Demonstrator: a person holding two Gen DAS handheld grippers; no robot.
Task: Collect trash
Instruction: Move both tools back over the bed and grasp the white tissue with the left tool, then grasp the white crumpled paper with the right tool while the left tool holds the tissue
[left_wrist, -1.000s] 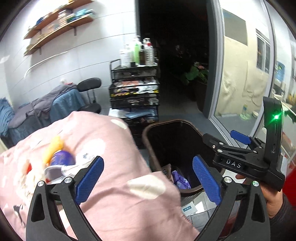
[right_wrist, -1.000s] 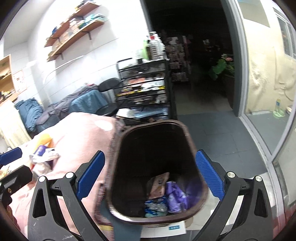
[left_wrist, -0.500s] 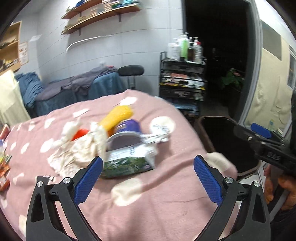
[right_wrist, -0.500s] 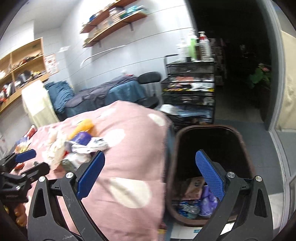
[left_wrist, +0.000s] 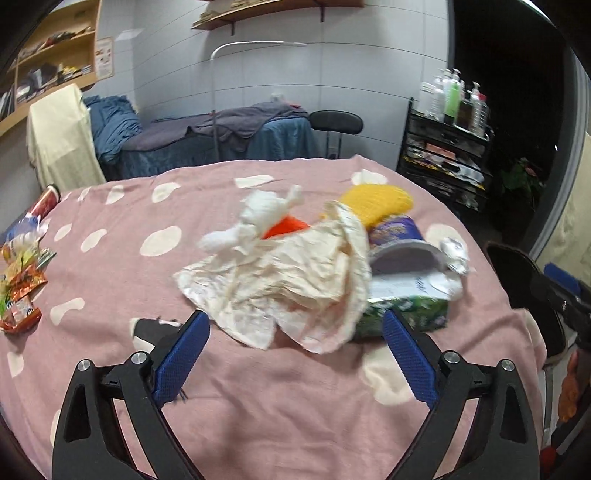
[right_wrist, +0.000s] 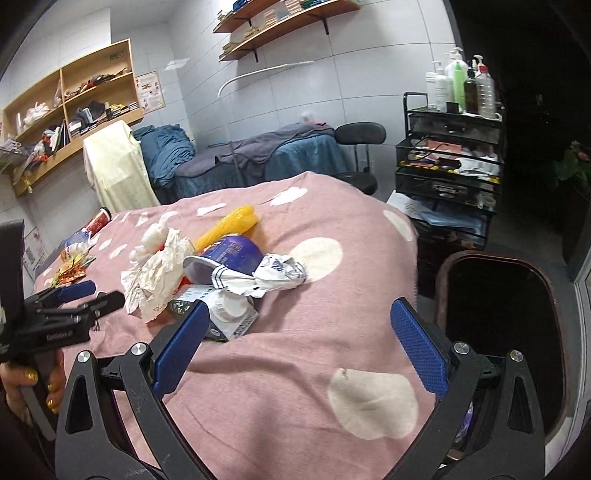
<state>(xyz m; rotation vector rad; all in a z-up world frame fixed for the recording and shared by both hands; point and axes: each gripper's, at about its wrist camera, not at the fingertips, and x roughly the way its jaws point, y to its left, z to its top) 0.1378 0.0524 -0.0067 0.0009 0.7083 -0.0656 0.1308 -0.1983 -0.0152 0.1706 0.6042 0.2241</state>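
A pile of trash lies on the pink spotted blanket (left_wrist: 258, 406): crumpled cream paper (left_wrist: 295, 280), white tissue (left_wrist: 258, 218), a yellow wrapper (left_wrist: 380, 203), a purple cup (left_wrist: 395, 232) and a green carton (left_wrist: 406, 314). My left gripper (left_wrist: 295, 354) is open and empty just in front of the paper. My right gripper (right_wrist: 299, 350) is open and empty, to the right of the pile (right_wrist: 221, 266) and beside the brown trash bin (right_wrist: 498, 332). The left gripper also shows in the right wrist view (right_wrist: 74, 295).
Snack wrappers (left_wrist: 22, 280) and a red can (left_wrist: 46, 201) lie at the blanket's left edge. A black wire cart (right_wrist: 450, 173) with bottles stands behind the bin. A blue massage bed (left_wrist: 221, 144) and a stool (left_wrist: 336, 122) stand by the back wall.
Both grippers have swung left, away from the bin and toward the trash pile. The left gripper is now close in front of the crumpled paper. Both stayed open.
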